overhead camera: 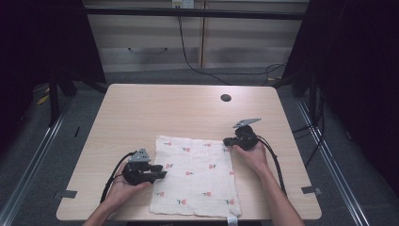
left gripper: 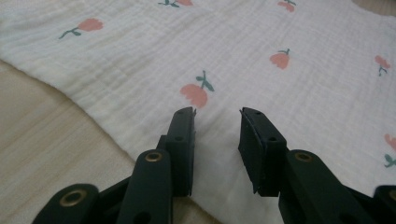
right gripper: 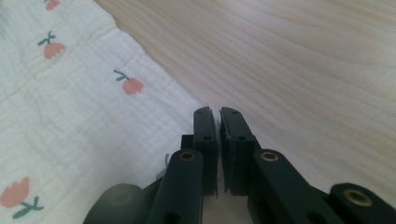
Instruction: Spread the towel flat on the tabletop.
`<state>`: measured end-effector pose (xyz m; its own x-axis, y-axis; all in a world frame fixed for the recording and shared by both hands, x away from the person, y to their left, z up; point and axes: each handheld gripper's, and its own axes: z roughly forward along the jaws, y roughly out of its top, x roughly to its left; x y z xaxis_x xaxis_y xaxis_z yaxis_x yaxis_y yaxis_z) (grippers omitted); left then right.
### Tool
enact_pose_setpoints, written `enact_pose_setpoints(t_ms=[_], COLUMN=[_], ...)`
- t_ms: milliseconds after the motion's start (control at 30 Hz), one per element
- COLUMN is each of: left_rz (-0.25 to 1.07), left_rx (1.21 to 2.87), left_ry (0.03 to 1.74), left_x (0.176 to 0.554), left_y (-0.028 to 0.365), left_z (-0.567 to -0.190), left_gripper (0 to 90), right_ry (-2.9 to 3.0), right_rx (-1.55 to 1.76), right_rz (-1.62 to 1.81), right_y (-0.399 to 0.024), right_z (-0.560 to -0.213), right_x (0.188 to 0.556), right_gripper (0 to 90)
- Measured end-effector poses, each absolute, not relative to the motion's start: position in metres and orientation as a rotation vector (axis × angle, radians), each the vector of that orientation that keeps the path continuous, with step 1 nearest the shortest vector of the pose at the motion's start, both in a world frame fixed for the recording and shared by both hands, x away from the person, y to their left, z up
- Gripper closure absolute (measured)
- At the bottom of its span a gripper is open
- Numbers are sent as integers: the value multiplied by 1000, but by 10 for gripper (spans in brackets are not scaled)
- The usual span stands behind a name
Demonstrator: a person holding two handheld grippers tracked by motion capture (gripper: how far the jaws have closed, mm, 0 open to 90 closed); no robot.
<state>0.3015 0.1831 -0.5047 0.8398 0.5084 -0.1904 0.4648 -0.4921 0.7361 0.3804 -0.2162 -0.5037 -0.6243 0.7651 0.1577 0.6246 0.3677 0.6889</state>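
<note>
A white cloth [overhead camera: 195,176] printed with small pink flowers lies flat on the near half of the wooden table [overhead camera: 164,108]. My left gripper [overhead camera: 162,171] is at the cloth's left edge, pointing right. In the left gripper view its jaws [left gripper: 217,112] stand open just above the cloth [left gripper: 280,37], nothing between them. My right gripper [overhead camera: 227,141] is at the cloth's far right corner. In the right gripper view its jaws [right gripper: 215,111] are closed together on the edge of the cloth [right gripper: 70,116], and the fingers hide the pinch itself.
A round dark cable hole [overhead camera: 226,98] sits in the tabletop toward the far right. Bare wood [right gripper: 303,70] runs beyond the cloth's edge. Cables trail from both grippers toward the table's near edge. Dark curtains and metal frame legs flank the table.
</note>
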Motion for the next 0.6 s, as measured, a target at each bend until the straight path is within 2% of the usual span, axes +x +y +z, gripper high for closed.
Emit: enact_pose_setpoints(t_ms=[600], left_rz=[-48], left_rx=[2170], left_ry=[730], left_x=[301], left_y=[185], left_z=[-502], left_gripper=[624], right_ry=[2366], right_rx=[1301], right_rz=[1159], right_y=[-225], right_z=[-495], right_x=[382], right_gripper=[866])
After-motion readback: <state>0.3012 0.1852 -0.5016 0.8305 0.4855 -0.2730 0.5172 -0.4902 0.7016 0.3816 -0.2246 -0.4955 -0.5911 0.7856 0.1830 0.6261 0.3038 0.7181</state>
